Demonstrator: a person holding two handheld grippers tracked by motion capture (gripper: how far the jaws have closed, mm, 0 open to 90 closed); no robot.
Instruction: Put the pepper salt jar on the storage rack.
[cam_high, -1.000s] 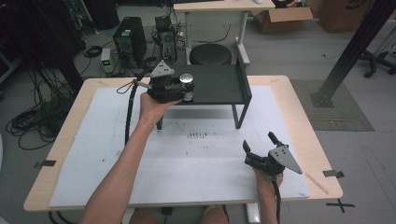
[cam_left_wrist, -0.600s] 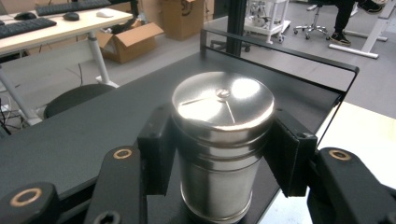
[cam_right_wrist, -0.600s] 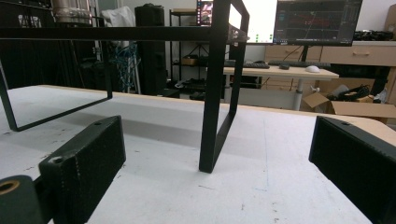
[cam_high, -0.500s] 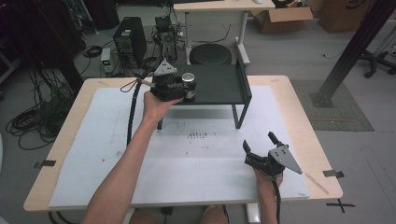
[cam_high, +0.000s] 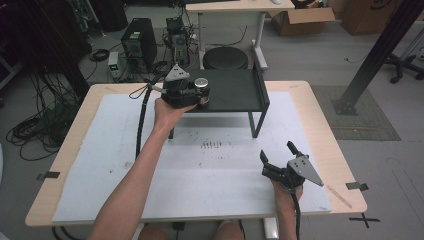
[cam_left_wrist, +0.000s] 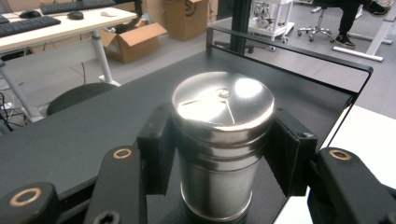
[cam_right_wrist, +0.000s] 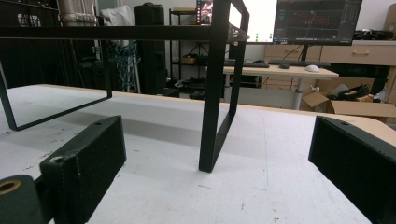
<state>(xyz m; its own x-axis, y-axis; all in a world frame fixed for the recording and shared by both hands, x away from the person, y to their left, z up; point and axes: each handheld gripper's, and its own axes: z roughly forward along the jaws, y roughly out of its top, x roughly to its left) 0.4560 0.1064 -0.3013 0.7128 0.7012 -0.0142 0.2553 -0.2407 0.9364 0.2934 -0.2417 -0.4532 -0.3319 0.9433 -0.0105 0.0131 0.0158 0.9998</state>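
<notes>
The steel canister sits low in the middle of the left gripper view, a round, polished tin with a flat lid whose sheen throws back the room lights. It stands upright on the black shelf, near that shelf's left front edge, which in the high view puts it just above and left of the frame's middle. The left gripper has it: both black pads press on opposite sides of the wall just below the lid's rim, closed firmly on the tin.

Judging by its look, the canister is rigid and will not give under the pads, but the smooth curved metal is likely slippery, so a hold across its full width, square to the wall and under the lid's lip, seems the safest. It appears fairly light unless filled; whether it holds anything cannot be told. The lid may be loose, so lifting by the body rather than the top seems wise.

Further out, the right gripper rests at the lower right of the high view on the white table cover, its jaws wide apart with nothing between them, pointed toward the shelf's leg.
</notes>
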